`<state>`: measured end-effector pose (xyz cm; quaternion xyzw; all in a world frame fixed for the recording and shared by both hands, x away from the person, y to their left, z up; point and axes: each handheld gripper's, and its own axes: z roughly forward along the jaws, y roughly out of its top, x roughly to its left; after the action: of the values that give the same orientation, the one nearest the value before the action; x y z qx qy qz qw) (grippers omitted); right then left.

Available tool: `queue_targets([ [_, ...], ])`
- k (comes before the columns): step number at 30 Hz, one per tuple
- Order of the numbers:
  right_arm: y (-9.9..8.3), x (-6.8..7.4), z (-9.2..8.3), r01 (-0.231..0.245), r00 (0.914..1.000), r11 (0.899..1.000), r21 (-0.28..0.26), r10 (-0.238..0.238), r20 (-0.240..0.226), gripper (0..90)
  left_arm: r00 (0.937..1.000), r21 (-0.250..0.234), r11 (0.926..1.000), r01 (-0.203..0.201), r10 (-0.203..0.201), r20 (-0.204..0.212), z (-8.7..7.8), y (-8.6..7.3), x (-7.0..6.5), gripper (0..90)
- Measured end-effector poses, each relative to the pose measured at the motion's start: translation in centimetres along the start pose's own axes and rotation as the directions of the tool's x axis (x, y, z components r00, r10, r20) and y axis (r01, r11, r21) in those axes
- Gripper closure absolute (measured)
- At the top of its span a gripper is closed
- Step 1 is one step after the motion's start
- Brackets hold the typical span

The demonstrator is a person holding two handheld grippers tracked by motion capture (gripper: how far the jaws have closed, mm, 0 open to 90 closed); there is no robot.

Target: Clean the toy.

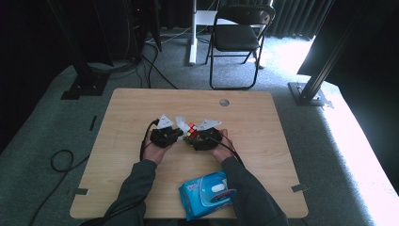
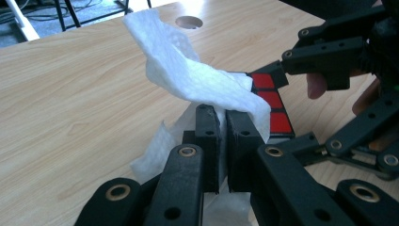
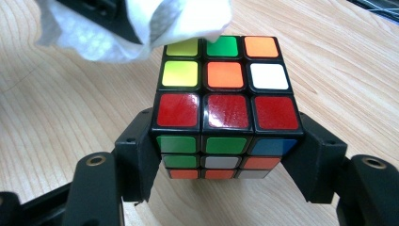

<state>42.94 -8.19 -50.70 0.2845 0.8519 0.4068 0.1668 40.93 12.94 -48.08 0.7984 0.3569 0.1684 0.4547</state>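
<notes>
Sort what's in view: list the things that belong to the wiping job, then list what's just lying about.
In the job:
- wet wipe, pinched in the left hand-held gripper
- puzzle cube, clamped in the right hand-held gripper

Lying about:
- blue wipes pack
- folding chair

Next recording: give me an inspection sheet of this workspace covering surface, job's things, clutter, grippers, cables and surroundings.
Surface: wooden table, light grain, round hole near the far edge.
Job's things: puzzle cube with coloured stickers, its top row red; white wipe draped over the cube's far edge.
Clutter: blue wipes pack at the near edge, between the forearms.
Grippers: left gripper shut on the wipe; right gripper shut on the cube, one jaw on each side.
Cables: one black cable trails from the left gripper; more black cables on the floor.
Surroundings: grey carpet, black folding chair beyond the table, dark curtains, black stands.
</notes>
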Motion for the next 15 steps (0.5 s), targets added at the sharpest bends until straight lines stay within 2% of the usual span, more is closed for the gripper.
queue_targets([
  [4,-0.05,-0.27,-0.1,-0.023,0.9997,1.0,-0.009,0.023,0.003,34.4,0.9999,0.009,0.9999,-0.01,0.01,0.002,-0.08,-0.26,-0.13,85.5],
  [15,-0.07,-0.27,-0.03,-0.025,0.9995,1.0,-0.002,0.025,0.017,34.4,0.9998,0.026,0.9995,-0.019,0.019,-0.002,0.28,-0.85,-0.36,85.5],
])
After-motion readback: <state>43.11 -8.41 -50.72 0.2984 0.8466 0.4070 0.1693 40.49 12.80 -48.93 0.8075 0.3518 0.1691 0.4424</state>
